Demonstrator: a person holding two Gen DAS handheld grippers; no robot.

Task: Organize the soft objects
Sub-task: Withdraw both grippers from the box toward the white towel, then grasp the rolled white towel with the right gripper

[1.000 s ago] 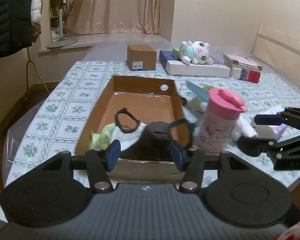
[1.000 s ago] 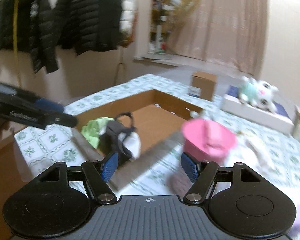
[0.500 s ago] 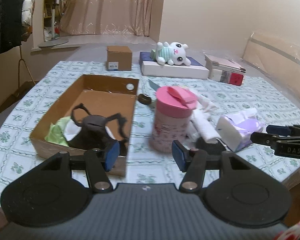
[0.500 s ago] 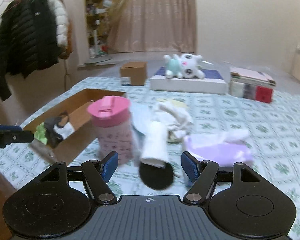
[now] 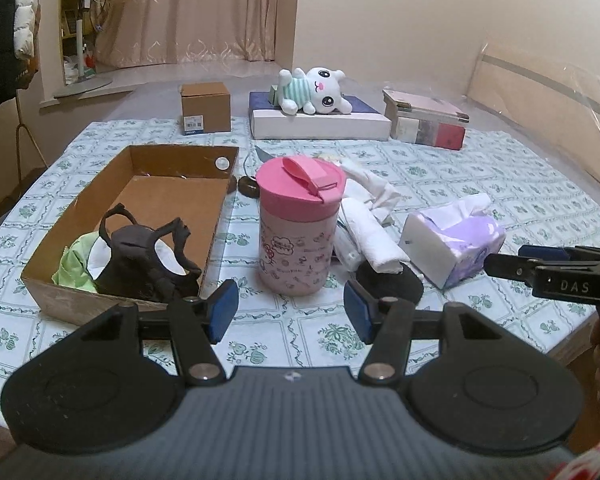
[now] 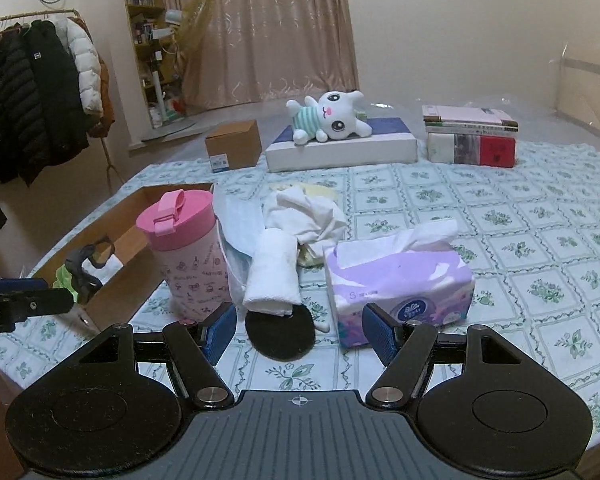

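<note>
Both grippers shifted — box (image 6: 112, 280) half-hidden

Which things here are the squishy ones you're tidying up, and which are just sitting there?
For the job: cardboard box, dark strappy cloth and green cloth inside it, rolled white towel, crumpled white cloth, plush bunny.

Just lying about: pink cup, tissue pack, books, small brown box.

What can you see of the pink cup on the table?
The pink cup stands upright on the floral tablecloth, right of the cardboard box. It looks plastic: pale pink body with small cartoon prints, deeper pink lid, closed, with a flip strap on top. A rolled white towel lies close beside it; contact unclear.
</note>
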